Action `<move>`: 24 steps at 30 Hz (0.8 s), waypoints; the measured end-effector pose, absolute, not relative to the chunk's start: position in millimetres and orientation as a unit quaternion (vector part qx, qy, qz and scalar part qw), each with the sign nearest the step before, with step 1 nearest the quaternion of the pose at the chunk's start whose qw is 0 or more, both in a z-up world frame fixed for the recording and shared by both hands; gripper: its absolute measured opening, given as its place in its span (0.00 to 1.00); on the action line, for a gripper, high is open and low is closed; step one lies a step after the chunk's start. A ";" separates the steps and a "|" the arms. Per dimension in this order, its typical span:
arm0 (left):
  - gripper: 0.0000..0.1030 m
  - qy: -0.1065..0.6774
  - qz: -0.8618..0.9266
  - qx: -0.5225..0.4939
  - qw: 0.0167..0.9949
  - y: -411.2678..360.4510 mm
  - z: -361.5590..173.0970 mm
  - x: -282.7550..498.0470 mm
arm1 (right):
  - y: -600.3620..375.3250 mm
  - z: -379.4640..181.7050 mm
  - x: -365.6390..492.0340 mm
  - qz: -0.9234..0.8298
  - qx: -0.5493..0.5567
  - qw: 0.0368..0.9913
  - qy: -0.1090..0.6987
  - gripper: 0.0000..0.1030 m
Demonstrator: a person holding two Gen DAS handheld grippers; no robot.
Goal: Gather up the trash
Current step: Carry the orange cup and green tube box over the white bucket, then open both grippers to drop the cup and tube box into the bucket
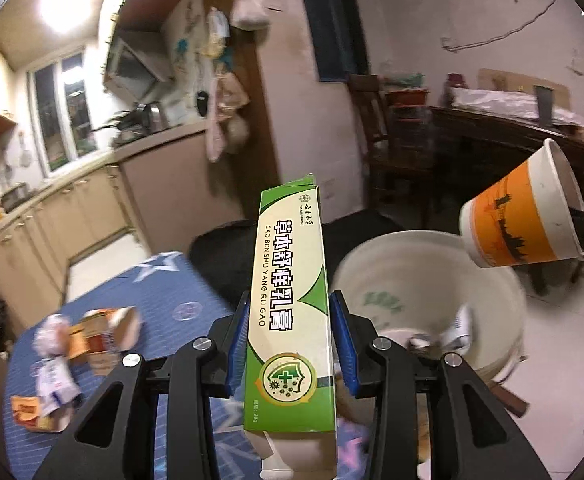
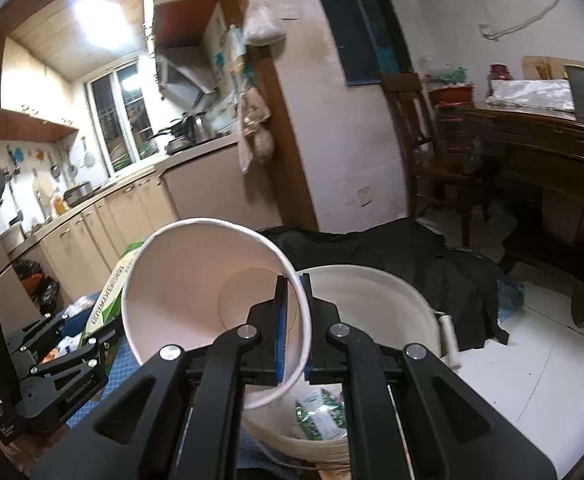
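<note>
Over the white bucket [image 2: 375,292], the right tongs [image 2: 293,320] pinch the rim of a paper cup [image 2: 196,296], orange outside. Left of the bucket, the left tongs [image 1: 290,320] are clamped on a green and white cream box [image 1: 290,280] that stands up tall. More torn wrappers [image 1: 72,344] lie far left on the blue worktop [image 1: 164,292]. Some trash [image 2: 321,416] sits inside the bucket.

Glaring ceiling light [image 1: 66,6], dim room, motion blur, fisheye-warped edges
</note>
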State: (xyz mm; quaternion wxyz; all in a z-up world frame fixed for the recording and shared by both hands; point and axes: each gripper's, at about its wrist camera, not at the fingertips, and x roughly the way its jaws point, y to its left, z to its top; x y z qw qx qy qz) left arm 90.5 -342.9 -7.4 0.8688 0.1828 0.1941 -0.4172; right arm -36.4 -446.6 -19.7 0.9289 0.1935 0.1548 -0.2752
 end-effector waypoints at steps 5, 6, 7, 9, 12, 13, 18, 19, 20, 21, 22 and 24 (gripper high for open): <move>0.38 0.205 -0.466 0.176 0.842 -383.3 -13.1 83.7 | -466.8 -24.0 -52.5 -0.298 0.205 0.920 0.150 0.05; 0.38 0.212 -0.474 0.175 0.837 -393.5 -14.6 83.9 | -469.0 -24.7 -54.7 -0.301 0.206 0.919 0.150 0.05; 0.38 0.216 -0.479 0.174 0.833 -400.7 -15.2 83.6 | -471.8 -25.9 -56.3 -0.305 0.206 0.917 0.151 0.05; 0.38 0.222 -0.488 0.176 0.826 -416.4 -18.0 81.5 | -478.3 -29.5 -60.0 -0.313 0.208 0.914 0.154 0.04; 0.38 0.220 -0.496 0.182 0.820 -433.5 -21.6 75.8 | -488.9 -33.9 -62.3 -0.321 0.212 0.910 0.157 0.04; 0.38 0.220 -0.498 0.184 0.818 -440.1 -22.6 74.5 | -492.8 -35.3 -62.8 -0.325 0.213 0.908 0.159 0.04; 0.39 0.236 -0.504 0.187 0.810 -462.8 -30.0 78.9 | -507.6 -39.5 -60.9 -0.341 0.207 0.901 0.166 0.04; 0.39 0.241 -0.504 0.187 0.808 -466.3 -32.4 80.8 | -510.5 -40.9 -61.3 -0.344 0.208 0.900 0.167 0.04; 0.39 0.244 -0.504 0.187 0.807 -467.5 -34.5 82.3 | -512.5 -41.7 -61.1 -0.343 0.210 0.900 0.169 0.05; 0.39 0.246 -0.504 0.187 0.806 -466.2 -35.4 84.2 | -515.2 -43.0 -60.6 -0.341 0.212 0.900 0.171 0.05; 0.39 0.247 -0.504 0.188 0.806 -467.4 -37.5 84.9 | -517.4 -44.7 -59.3 -0.339 0.214 0.899 0.176 0.05; 0.40 0.247 -0.502 0.194 0.806 -468.9 -40.6 86.3 | -519.7 -48.1 -56.3 -0.334 0.216 0.899 0.181 0.05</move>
